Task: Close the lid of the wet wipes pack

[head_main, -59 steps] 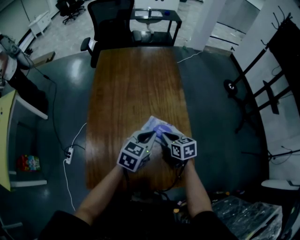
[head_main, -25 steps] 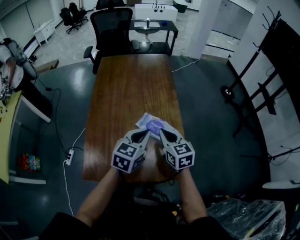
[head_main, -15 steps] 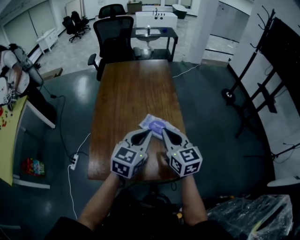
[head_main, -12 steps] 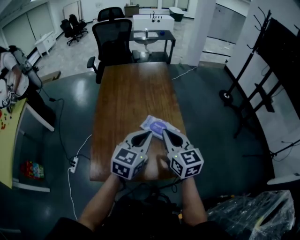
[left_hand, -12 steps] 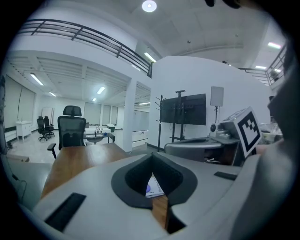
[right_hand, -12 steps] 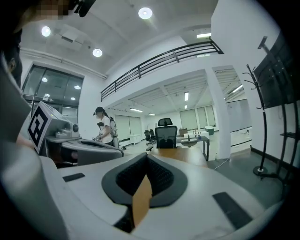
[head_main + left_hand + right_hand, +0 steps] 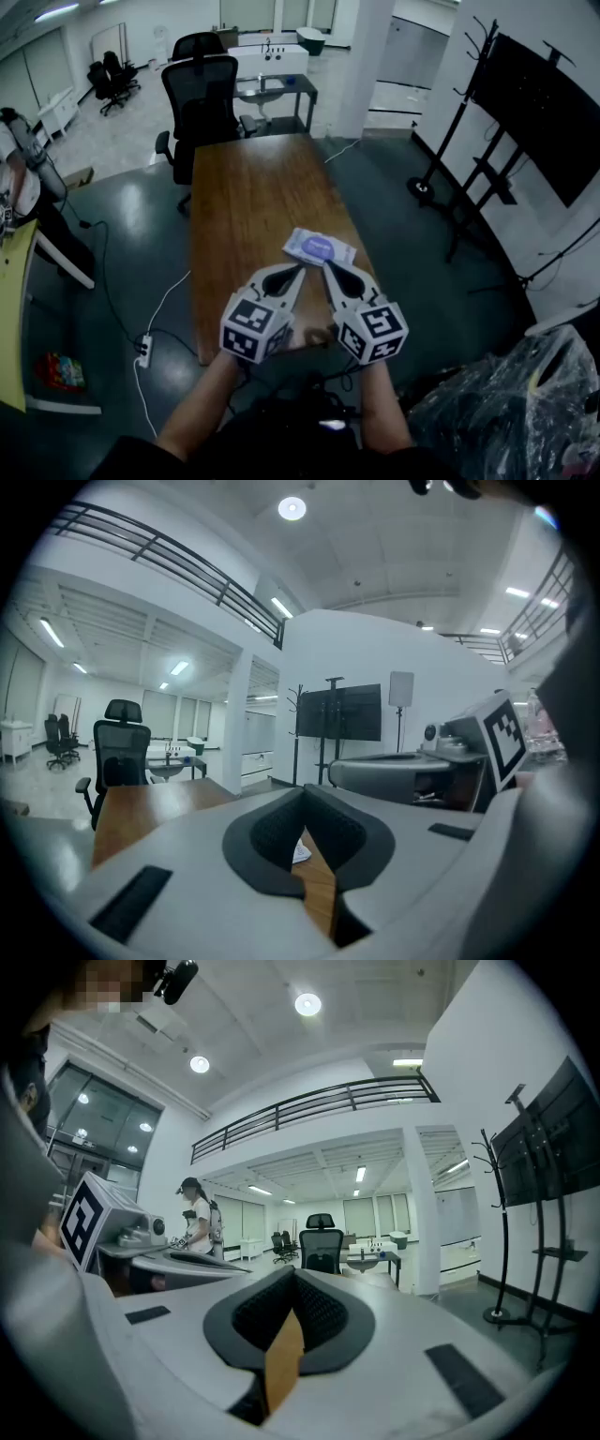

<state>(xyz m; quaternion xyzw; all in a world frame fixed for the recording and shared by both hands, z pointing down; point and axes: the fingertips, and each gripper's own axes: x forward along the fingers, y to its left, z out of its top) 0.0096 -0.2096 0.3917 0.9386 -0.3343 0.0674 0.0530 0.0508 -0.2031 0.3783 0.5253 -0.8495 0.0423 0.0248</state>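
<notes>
While you hover, pack [image 7: 320,248]: flat on table [image 7: 248,178], just beyond both tips; lid [image 7: 317,246] looks down
left gripper [image 7: 298,271]: pressed together, empty
right gripper [image 7: 327,267]: same; nothing pinched
tip: if the lid's unlatched, press its front edge squarely; don't shove the pack

Glossy varnished wooden table [image 7: 253,187], shiny plastic wet wipes pack [image 7: 320,247], polished floor [image 7: 122,239]

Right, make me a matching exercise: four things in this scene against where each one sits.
1 wet wipes pack
2 office chair
3 black screen
4 power strip

A on the floor, left of the table
B on a stand, right of the table
C lying on the table
D at the table's far end

Pairs: 1-C; 2-D; 3-B; 4-A
</notes>
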